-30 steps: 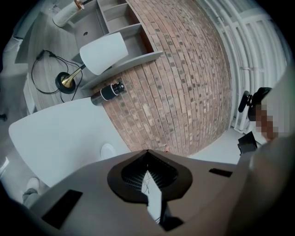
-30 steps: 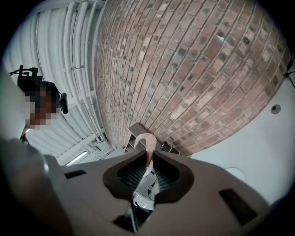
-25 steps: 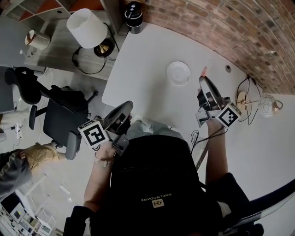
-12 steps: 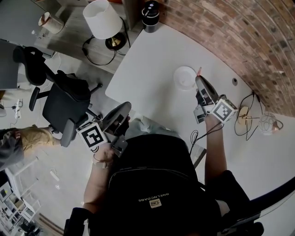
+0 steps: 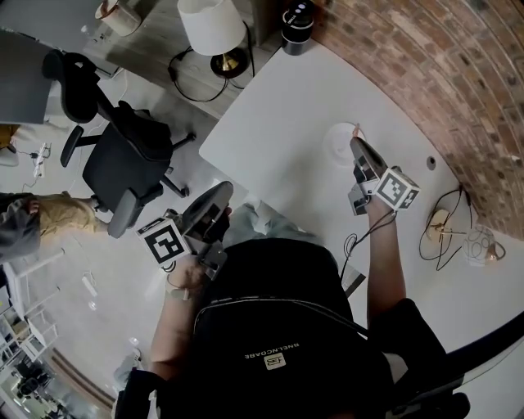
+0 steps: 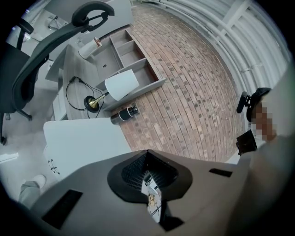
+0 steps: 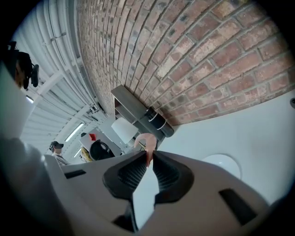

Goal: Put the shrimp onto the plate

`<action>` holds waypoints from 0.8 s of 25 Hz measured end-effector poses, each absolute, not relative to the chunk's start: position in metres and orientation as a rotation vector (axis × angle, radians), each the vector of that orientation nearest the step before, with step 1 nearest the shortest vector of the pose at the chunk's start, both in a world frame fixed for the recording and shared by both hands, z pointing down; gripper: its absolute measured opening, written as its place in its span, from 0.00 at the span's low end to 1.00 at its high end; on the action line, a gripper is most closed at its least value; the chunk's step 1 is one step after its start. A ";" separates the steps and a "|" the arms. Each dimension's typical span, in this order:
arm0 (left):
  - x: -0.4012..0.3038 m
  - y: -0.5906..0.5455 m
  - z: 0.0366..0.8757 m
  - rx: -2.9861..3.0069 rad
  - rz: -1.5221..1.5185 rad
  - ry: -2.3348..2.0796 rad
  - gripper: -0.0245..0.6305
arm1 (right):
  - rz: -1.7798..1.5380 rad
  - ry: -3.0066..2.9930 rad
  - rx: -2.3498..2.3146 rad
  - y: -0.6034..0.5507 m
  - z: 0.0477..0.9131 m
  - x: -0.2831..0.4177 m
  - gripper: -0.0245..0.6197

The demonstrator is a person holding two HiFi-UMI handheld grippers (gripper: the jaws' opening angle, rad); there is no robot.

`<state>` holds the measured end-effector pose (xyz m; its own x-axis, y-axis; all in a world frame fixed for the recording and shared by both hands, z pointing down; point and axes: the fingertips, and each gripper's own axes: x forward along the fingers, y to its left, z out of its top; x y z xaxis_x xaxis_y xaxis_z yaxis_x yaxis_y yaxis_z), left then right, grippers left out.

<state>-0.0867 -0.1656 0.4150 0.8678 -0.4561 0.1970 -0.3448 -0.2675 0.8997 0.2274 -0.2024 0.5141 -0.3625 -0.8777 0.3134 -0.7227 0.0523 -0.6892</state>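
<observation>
A small pink shrimp is pinched at the tips of my right gripper, which is shut on it. In the head view that right gripper hangs over the near edge of the white plate, with the shrimp at its tip. From the right gripper view the plate lies low on the right, on the white table. My left gripper is held off the table's near edge, by the person's body, with its jaws closed together and nothing between them.
A black cylinder stands at the table's far corner by the brick wall. A lamp with a white shade and a black office chair stand on the floor to the left. Cables and a small mug lie at the table's right.
The right gripper, with the shrimp, has moved from right of the plate to above its near edge. The head camera shifted, so the table slid right. The left gripper stayed put.
</observation>
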 end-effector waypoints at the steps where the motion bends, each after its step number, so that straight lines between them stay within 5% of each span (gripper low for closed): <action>1: -0.088 -0.164 0.415 1.877 -0.124 -0.609 0.04 | -1.215 2.140 -1.656 -0.204 0.521 0.228 0.10; 20: -0.108 -0.139 0.423 1.812 -0.171 -0.773 0.04 | -1.514 2.185 -1.693 -0.218 0.628 0.229 0.10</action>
<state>-0.1080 -0.1394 0.4226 0.7763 -0.5793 0.2485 -0.4203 -0.1820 0.8889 0.2292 -0.2182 0.6278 -0.4226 -0.7401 0.5231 -0.7496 -0.0390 -0.6607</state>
